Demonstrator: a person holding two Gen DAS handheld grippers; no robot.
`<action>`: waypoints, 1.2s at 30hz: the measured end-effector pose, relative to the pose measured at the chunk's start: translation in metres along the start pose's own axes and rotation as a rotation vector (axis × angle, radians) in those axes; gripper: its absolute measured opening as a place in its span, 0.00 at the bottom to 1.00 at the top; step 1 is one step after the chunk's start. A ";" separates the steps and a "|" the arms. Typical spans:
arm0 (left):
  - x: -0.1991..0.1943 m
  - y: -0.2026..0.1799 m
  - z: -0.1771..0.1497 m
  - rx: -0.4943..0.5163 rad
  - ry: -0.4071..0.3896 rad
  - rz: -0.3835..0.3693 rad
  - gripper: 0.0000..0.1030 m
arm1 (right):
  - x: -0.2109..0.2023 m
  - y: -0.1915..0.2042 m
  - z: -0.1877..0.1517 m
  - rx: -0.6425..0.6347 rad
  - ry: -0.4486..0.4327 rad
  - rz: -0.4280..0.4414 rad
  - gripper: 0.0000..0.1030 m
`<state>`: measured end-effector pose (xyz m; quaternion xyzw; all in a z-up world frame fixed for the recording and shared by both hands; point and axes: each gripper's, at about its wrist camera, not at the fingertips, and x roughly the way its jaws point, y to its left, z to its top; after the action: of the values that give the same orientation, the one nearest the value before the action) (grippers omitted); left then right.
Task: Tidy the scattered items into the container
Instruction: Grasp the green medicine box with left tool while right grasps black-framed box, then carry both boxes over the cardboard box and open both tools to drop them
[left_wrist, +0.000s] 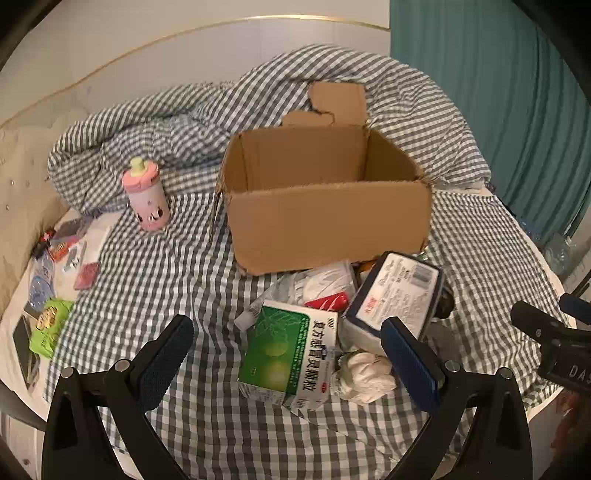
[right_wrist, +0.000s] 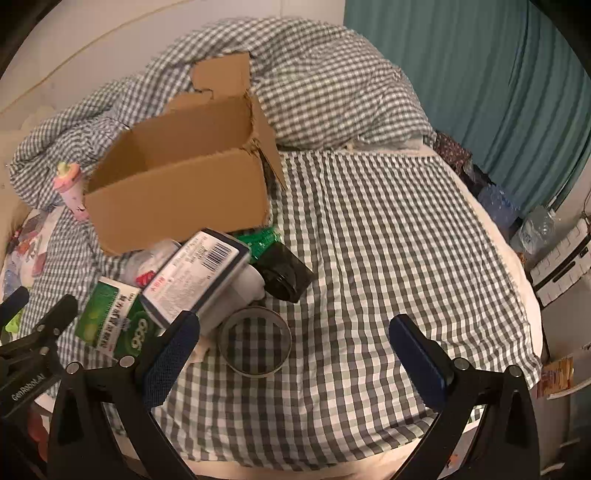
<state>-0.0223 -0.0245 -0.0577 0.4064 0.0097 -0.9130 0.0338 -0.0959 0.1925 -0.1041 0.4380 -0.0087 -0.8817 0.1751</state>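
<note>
From the left wrist, your left gripper (left_wrist: 288, 354) is hovering with jaws wide and empty, the green medicine box (left_wrist: 284, 354) lying between them, ready for pickup; the cardboard box (left_wrist: 325, 206) is waiting beyond.

From the right wrist, your right gripper (right_wrist: 295, 350) is gaping empty, the tape roll (right_wrist: 255, 341) lying between its jaws.

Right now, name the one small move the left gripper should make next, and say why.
Probably lower the left gripper onto the green medicine box and close. It is open, the box lies between its fingers, and the cardboard box behind stands open with no items visible inside.
</note>
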 end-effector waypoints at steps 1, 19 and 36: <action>0.004 0.002 -0.002 -0.005 0.004 0.001 1.00 | 0.005 -0.001 0.000 0.000 0.008 -0.002 1.00; 0.067 0.008 -0.036 0.049 0.069 0.014 1.00 | 0.057 0.036 0.011 -0.064 0.110 0.098 0.99; 0.110 0.011 -0.047 0.054 0.174 0.058 0.75 | 0.082 0.075 0.019 -0.103 0.183 0.130 0.99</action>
<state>-0.0598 -0.0395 -0.1704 0.4852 -0.0240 -0.8727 0.0483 -0.1338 0.0934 -0.1428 0.5054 0.0241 -0.8242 0.2542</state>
